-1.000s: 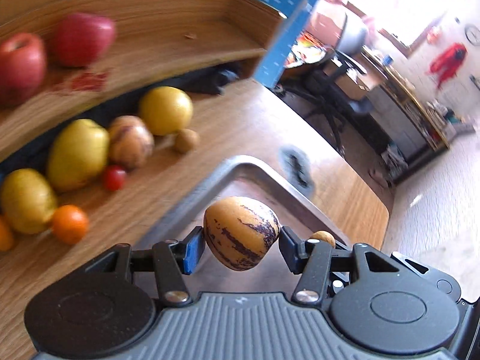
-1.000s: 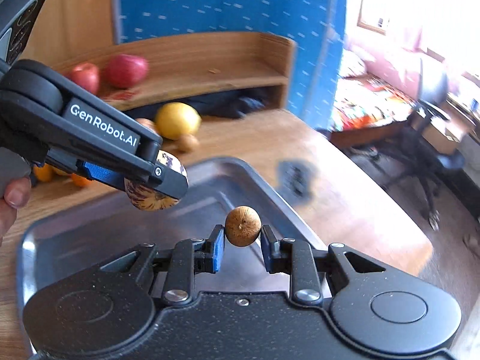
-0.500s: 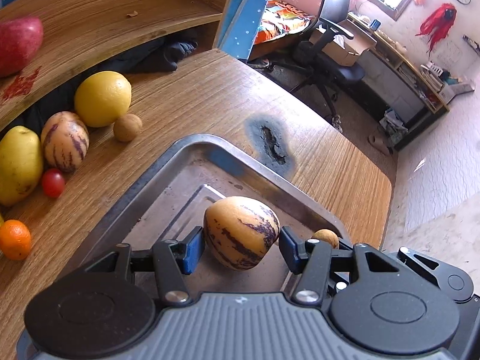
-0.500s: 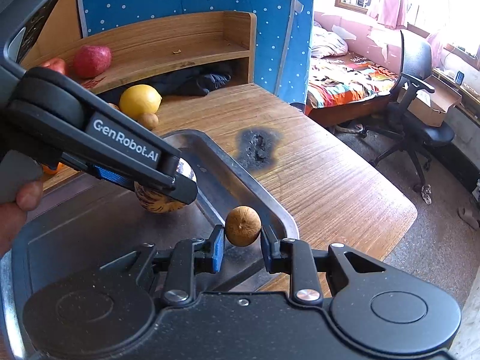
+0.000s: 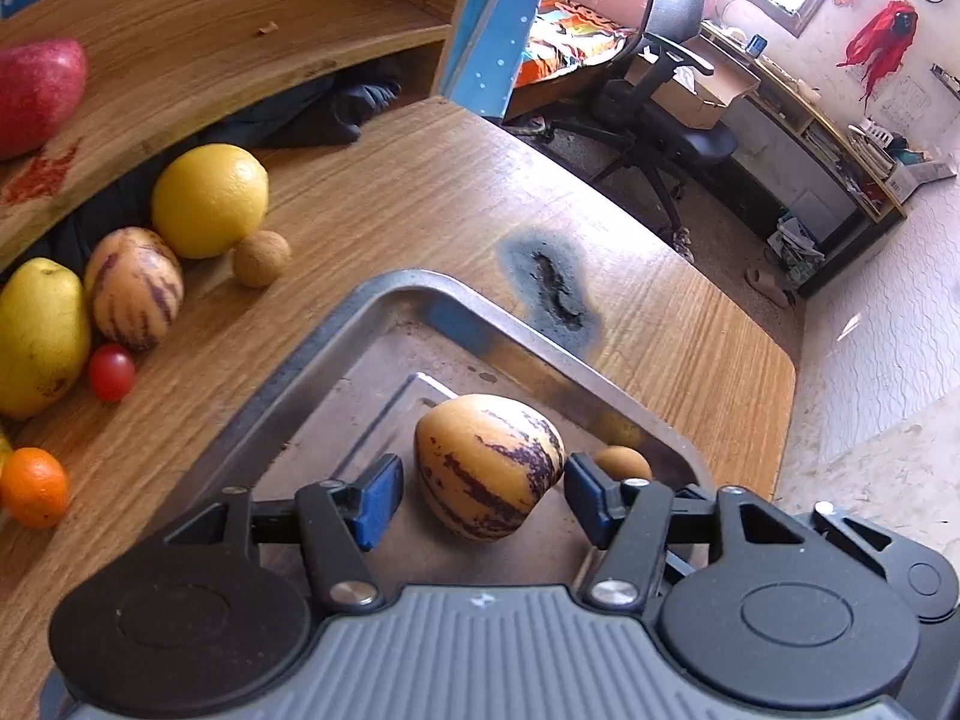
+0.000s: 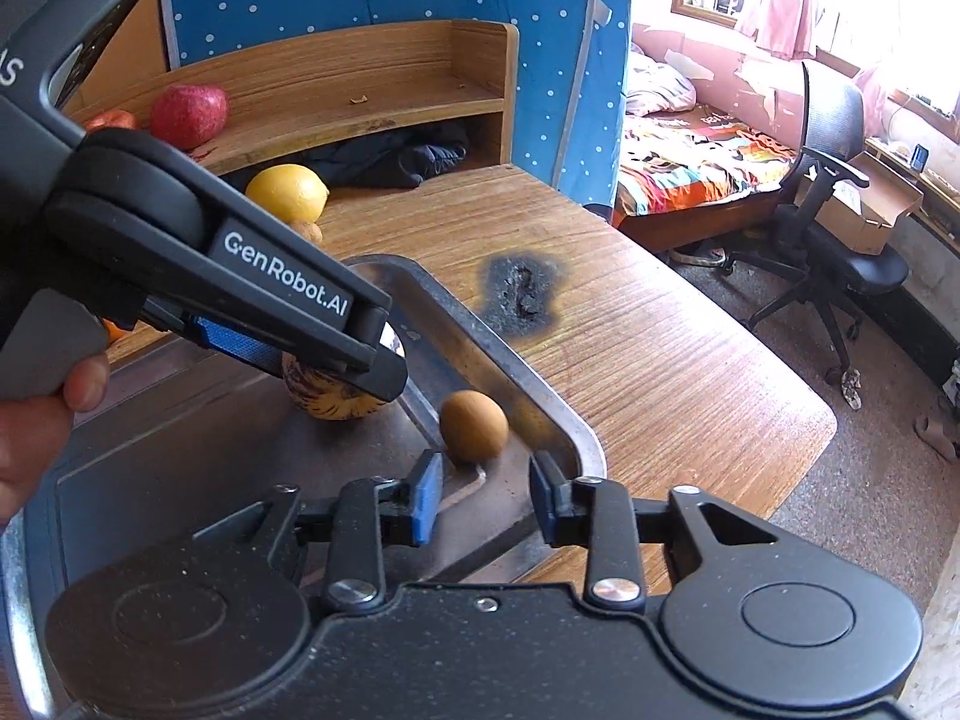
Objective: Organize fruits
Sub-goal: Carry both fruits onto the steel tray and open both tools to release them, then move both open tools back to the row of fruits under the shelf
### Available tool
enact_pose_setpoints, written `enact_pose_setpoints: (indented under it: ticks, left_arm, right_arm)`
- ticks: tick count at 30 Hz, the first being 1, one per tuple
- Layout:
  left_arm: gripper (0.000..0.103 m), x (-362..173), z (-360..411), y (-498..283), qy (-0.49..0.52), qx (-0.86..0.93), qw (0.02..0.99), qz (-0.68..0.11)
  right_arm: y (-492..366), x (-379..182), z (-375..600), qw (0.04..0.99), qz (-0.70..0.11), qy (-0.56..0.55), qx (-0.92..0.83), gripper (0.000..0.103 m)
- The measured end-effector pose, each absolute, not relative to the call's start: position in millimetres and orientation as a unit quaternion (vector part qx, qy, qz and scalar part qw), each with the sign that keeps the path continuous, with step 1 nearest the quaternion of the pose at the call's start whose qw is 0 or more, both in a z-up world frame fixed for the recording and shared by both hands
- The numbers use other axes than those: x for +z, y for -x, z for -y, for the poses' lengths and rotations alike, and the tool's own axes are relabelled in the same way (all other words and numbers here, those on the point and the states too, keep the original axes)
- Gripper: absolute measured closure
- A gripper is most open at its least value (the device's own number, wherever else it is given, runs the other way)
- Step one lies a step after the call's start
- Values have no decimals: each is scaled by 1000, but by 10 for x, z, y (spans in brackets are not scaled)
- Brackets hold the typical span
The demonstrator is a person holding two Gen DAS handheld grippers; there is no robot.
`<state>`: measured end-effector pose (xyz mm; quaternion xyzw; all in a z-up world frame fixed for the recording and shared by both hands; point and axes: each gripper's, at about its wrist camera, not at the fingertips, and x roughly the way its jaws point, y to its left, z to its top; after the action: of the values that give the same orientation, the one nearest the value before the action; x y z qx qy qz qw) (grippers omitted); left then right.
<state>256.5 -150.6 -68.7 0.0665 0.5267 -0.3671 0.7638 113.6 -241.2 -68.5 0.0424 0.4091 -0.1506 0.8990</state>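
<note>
Both jaws have just sprung wide! The left gripper (image 5: 477,501) has dropped its striped melon (image 5: 489,465) onto the metal tray (image 5: 384,294), the right gripper (image 6: 483,495) its small brown fruit (image 6: 474,426) beside it; more fruit waits on the bench.

Wooden table (image 5: 420,192), burn mark (image 5: 555,288) just beyond metal tray (image 5: 384,294). Left of tray on bare wood: lemon (image 5: 209,199), small brown fruit (image 5: 260,258), striped pepino melon (image 5: 133,287), yellow pear (image 5: 37,336), cherry tomato (image 5: 111,372), mandarin (image 5: 33,486). Farther back from tray, wooden shelf (image 5: 198,66) bearing red apple (image 5: 36,93).
</note>
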Motion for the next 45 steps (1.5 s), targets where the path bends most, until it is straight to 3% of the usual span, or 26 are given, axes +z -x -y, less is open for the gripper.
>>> enact_pose_setpoints:
  ticks: [3,8,16,30,45]
  left_arm:
    - [31,-652,1407,-2566,-65,-365,766,-525]
    - [20,-546,1171,-2528,-67,-355,780,-511]
    - [11,-428,624,-2406,-64,-329,798,-501]
    - [4,-490,-363,-2214,-39,-235,812,-533]
    - [4,-563,-1005,-2539,14,-138,830,-541]
  right_arm:
    - [-1111,-641,2375,902,-404,-41,-147,53]
    - [-1062,-532,2276,906,-401,-37,-129,26]
    - [-950,-424,1995,897,-435,-34,-69,7]
    - [-1043,-382,1480,860,-509,-4,33,4]
    - [-1752,-400,806,885,-452,70,90,2]
